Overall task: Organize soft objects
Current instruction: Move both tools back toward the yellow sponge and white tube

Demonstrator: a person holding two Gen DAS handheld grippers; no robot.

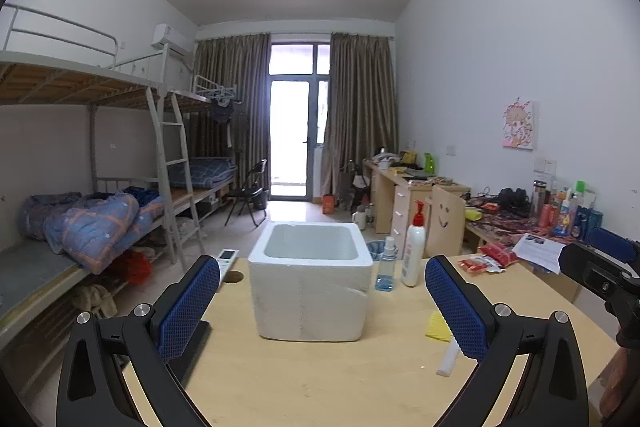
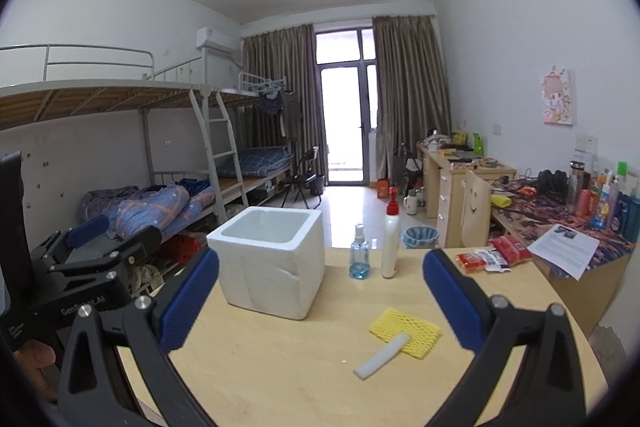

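A white foam box (image 1: 310,279) stands open-topped on the wooden table (image 1: 304,379); it also shows in the right wrist view (image 2: 272,263). A yellow foam net (image 2: 406,331) lies flat to its right with a white foam strip (image 2: 382,355) resting on its edge. In the left wrist view the yellow foam net (image 1: 438,327) and white foam strip (image 1: 448,357) are partly hidden behind the right finger. My left gripper (image 1: 322,307) is open and empty, facing the box. My right gripper (image 2: 320,301) is open and empty above the table.
A blue spray bottle (image 2: 359,259) and a white pump bottle (image 2: 391,241) stand behind the net. Red snack packets (image 2: 494,255) and a paper sheet (image 2: 564,251) lie at the table's far right. A remote control (image 1: 227,259) lies left of the box.
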